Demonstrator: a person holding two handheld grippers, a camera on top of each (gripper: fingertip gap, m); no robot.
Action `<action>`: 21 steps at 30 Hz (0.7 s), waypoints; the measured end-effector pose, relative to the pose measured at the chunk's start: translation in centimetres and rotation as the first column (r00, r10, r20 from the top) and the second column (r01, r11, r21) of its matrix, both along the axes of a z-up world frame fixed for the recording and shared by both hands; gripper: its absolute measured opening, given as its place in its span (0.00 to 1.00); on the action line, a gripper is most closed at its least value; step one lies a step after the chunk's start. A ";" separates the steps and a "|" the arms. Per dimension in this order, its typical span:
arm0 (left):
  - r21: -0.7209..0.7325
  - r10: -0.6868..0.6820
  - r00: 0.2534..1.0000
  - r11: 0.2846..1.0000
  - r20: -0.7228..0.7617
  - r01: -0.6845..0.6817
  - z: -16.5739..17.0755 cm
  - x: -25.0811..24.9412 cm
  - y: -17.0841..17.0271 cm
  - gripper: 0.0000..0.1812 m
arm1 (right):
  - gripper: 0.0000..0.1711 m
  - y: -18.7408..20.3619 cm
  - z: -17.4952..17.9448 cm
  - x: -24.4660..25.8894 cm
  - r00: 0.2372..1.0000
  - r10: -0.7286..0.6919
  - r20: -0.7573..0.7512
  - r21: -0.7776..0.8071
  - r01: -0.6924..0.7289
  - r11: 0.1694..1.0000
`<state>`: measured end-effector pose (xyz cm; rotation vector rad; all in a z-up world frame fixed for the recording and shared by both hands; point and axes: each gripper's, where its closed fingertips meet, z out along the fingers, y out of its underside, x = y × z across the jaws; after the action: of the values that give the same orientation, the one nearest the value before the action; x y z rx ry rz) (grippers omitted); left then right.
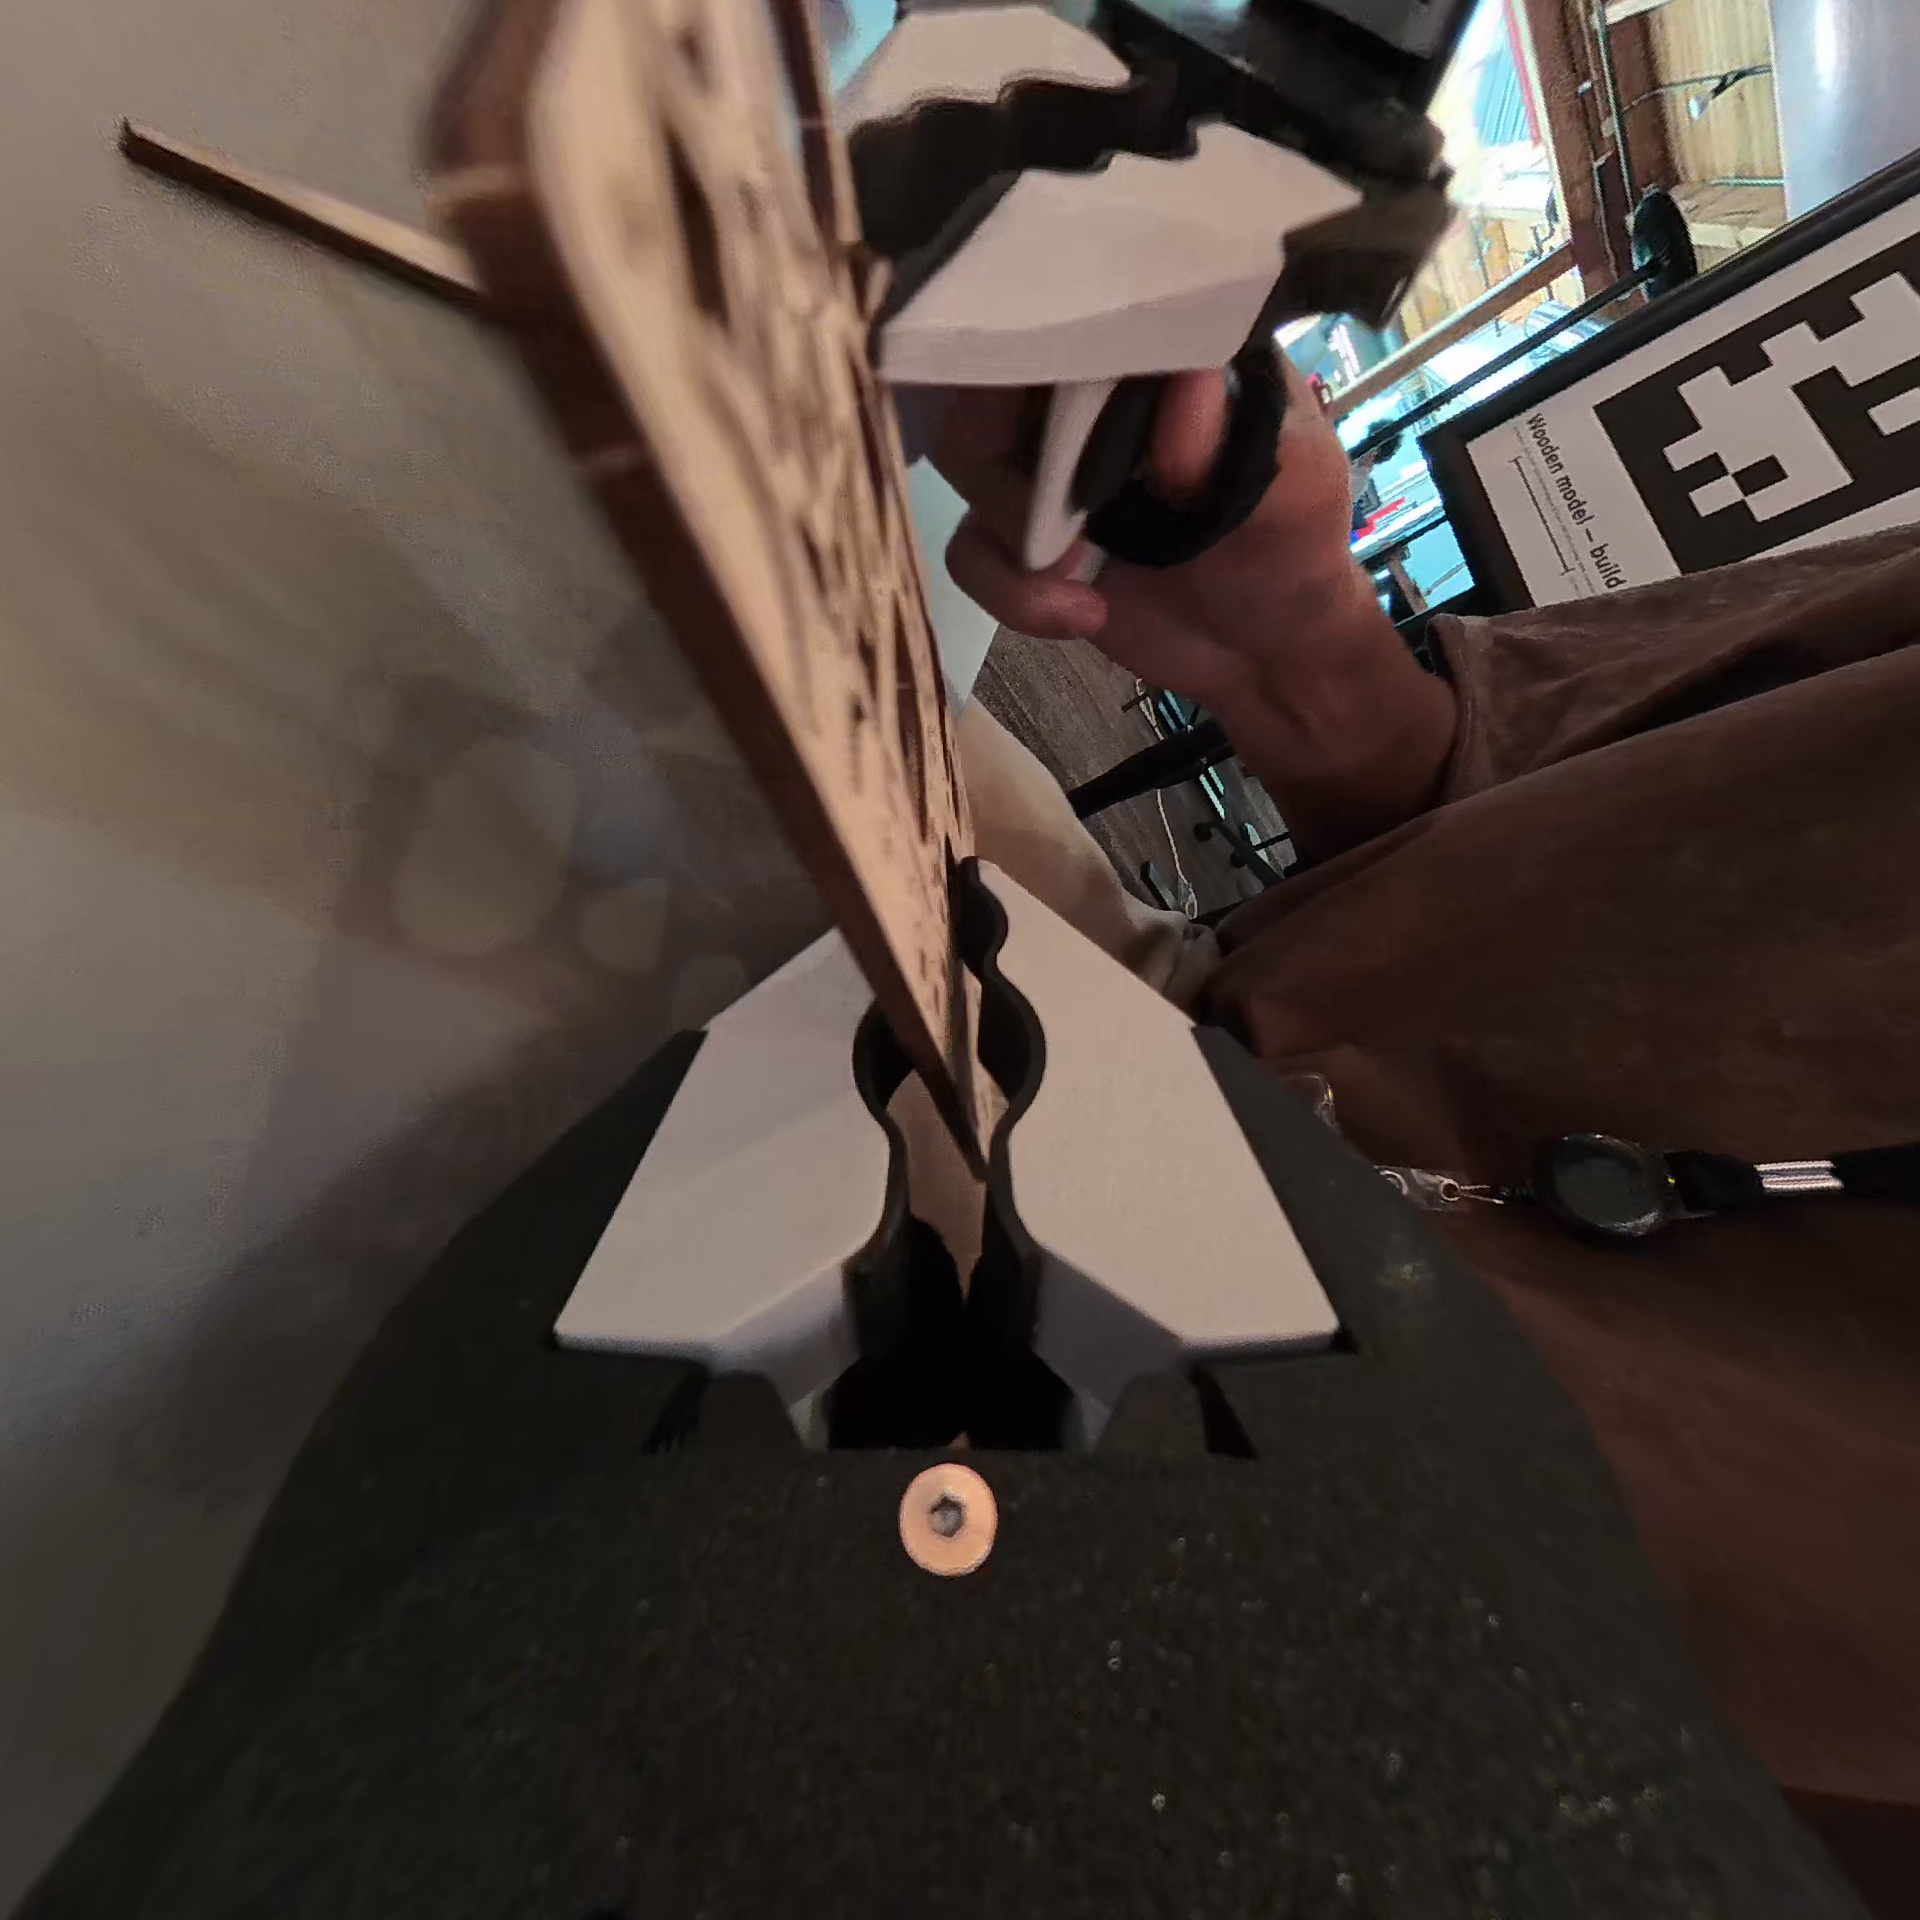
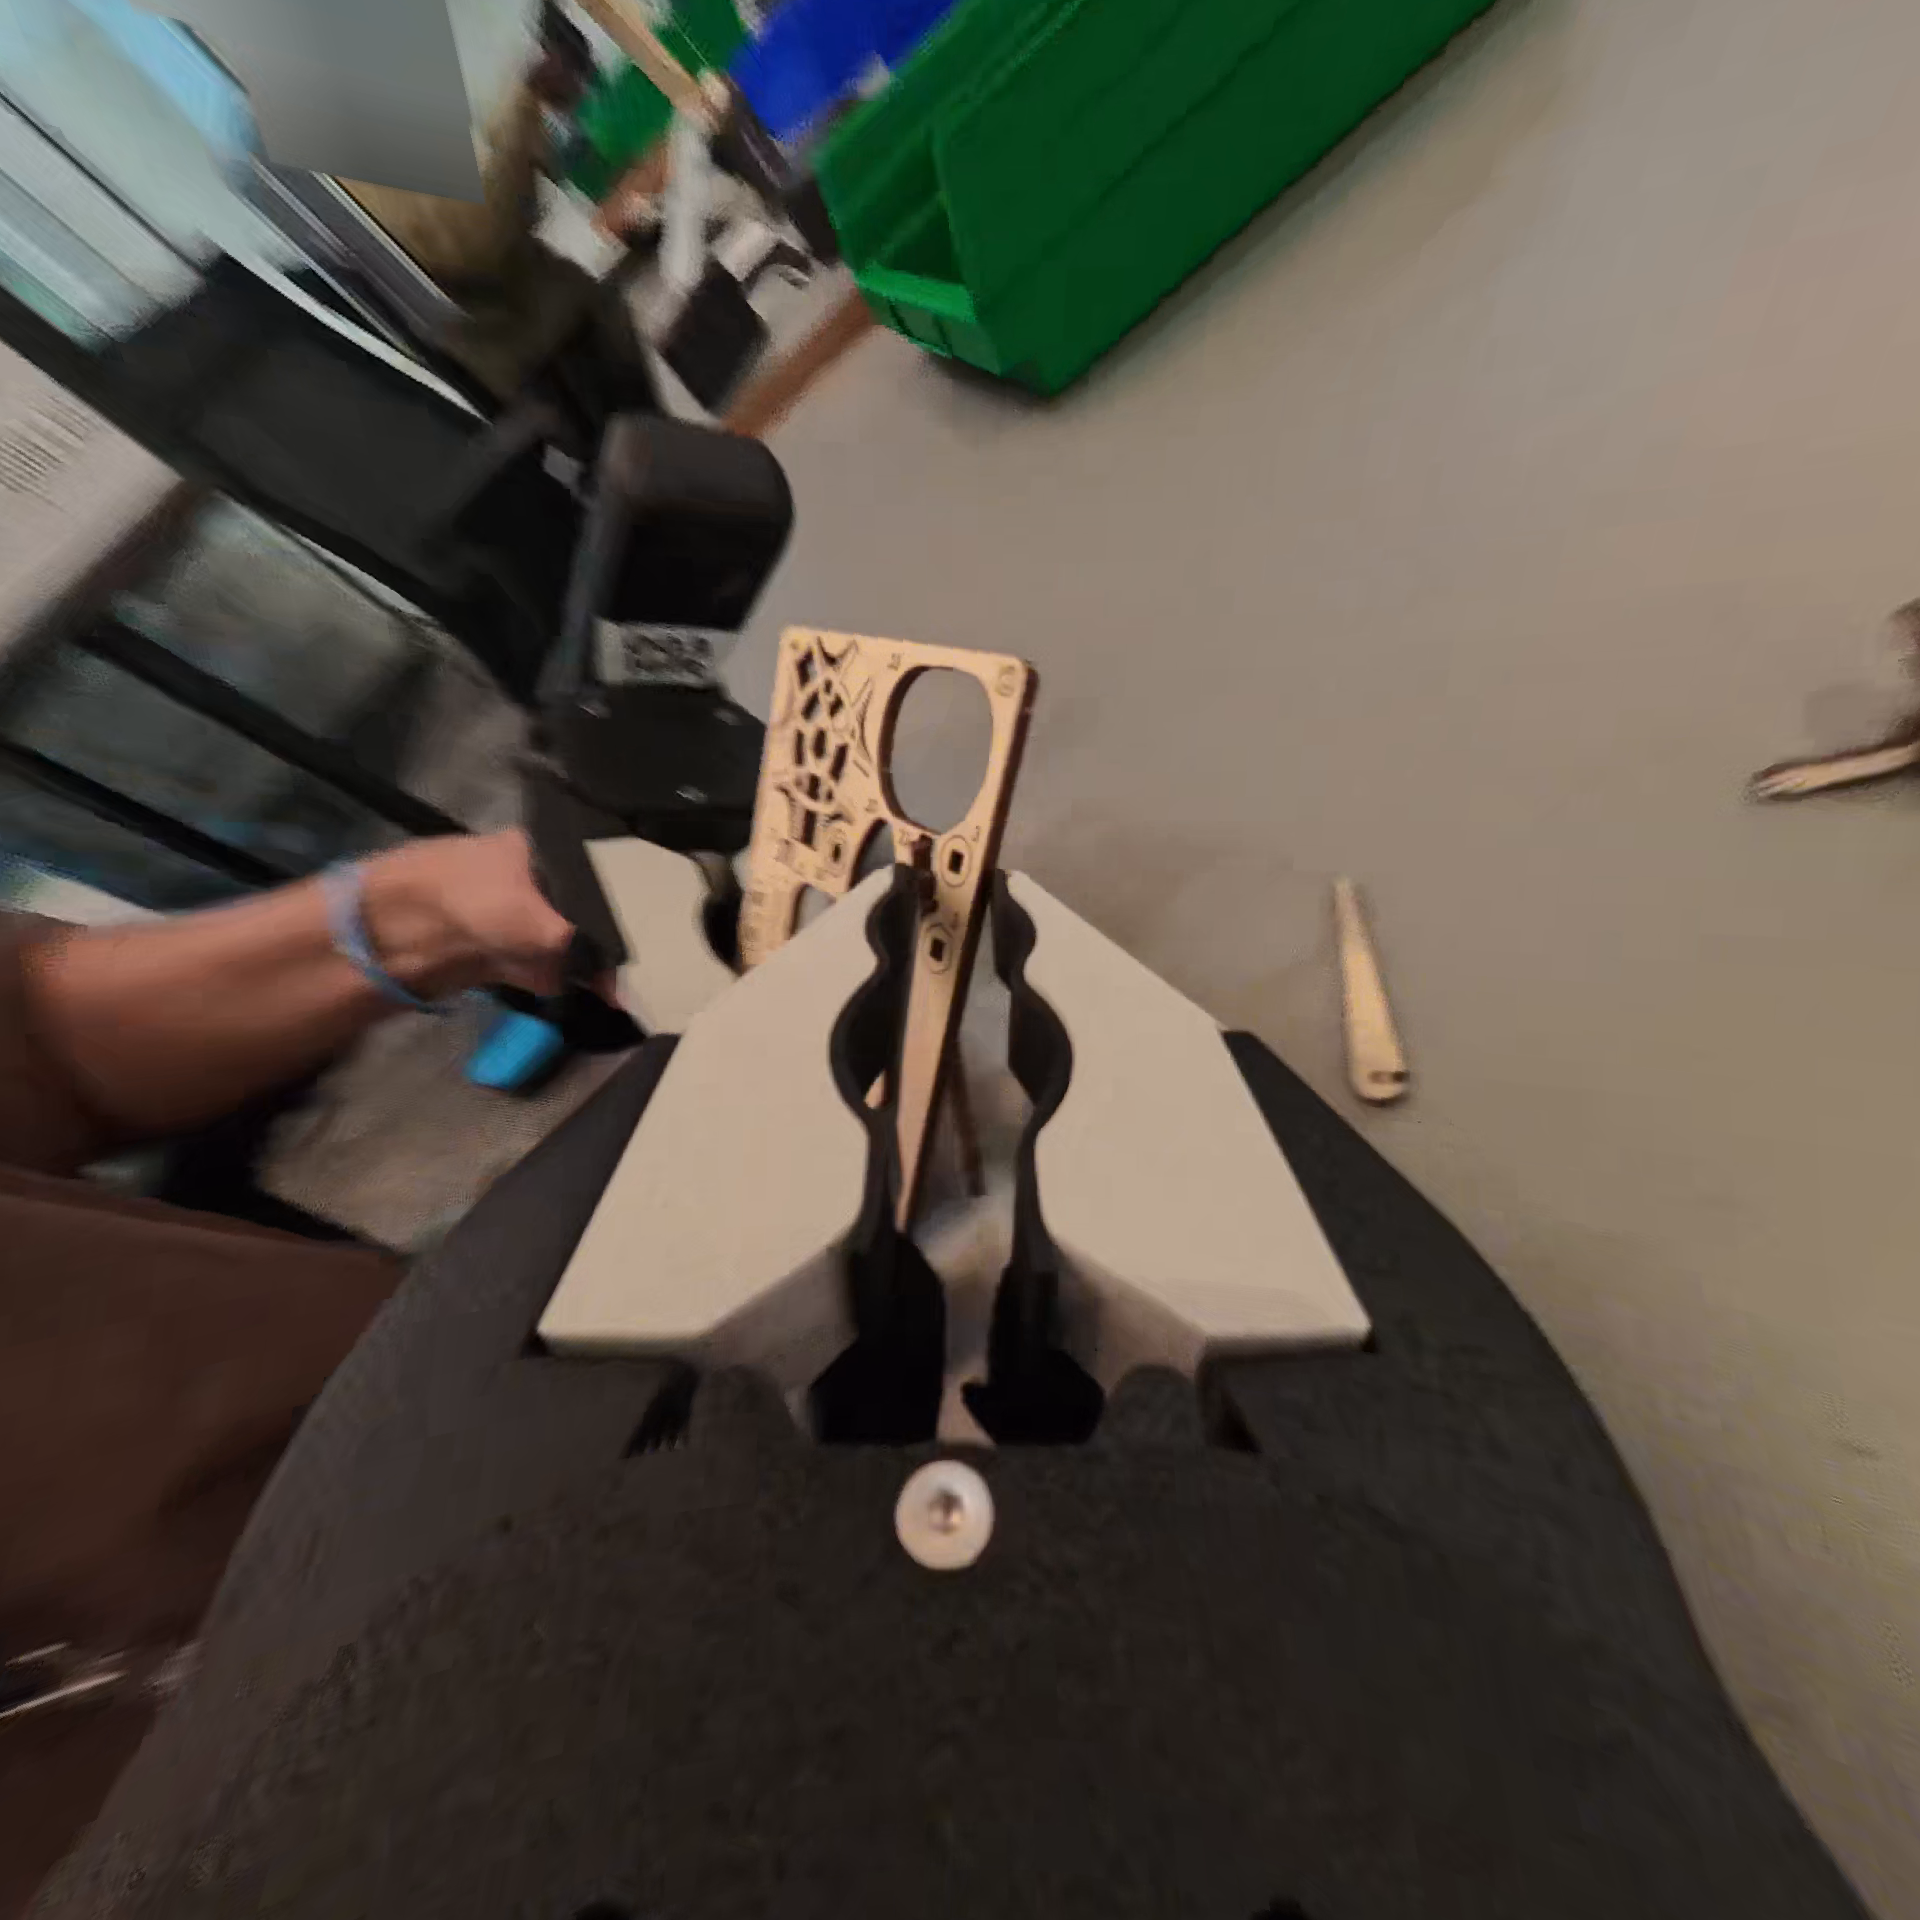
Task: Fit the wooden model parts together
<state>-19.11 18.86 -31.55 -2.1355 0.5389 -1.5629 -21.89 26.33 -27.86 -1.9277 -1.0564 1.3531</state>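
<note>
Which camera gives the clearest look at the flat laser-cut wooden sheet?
The right wrist view: the flat laser-cut wooden sheet faces the lens, its oval hole and cutouts sharp. The left wrist view shows it blurred, steeply foreshortened, up close.

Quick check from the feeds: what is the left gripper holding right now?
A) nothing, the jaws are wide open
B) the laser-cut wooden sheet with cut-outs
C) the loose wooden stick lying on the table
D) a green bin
B: in the left wrist view the left gripper has its jaws closed on the lower edge of the wooden sheet.
</note>
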 end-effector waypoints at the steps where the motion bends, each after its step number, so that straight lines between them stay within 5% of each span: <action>1: 0.002 0.003 1.000 1.000 -0.005 -0.003 -0.1 -0.1 0.1 0.00 | 0.07 -0.2 0.3 0.1 0.998 0.015 -0.058 -0.103 -0.021 0.994; 5: 0.008 -0.002 1.000 1.000 -0.027 0.002 -0.4 0.0 0.0 0.00 | 0.06 -0.5 0.7 0.1 0.983 0.017 -0.185 -0.340 -0.080 0.937; 10: 0.014 -0.017 0.999 1.000 -0.038 0.017 -0.4 0.2 -0.2 0.00 | 0.04 -1.1 1.0 -0.4 0.972 0.021 -0.235 -0.424 -0.122 0.897; 15: 0.022 -0.003 0.999 1.000 -0.052 0.004 -0.5 0.5 0.0 0.01 | 0.04 -0.8 0.7 -0.1 0.982 0.037 -0.184 -0.347 -0.100 0.932; 18: -0.005 0.091 0.995 0.996 0.033 -0.091 0.8 -0.1 1.6 0.11 | 0.01 -0.8 1.1 0.0 0.977 0.028 -0.213 -0.397 -0.113 0.911; 21: 0.005 0.144 0.983 0.989 0.114 -0.145 2.4 -0.6 2.5 0.10 | 0.02 -0.8 1.5 -0.1 0.959 -0.012 -0.283 -0.489 -0.133 0.862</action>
<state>-19.67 21.33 -29.17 -2.0135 0.3473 -1.5833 -21.94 25.53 -26.41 -1.9761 -0.6695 2.0275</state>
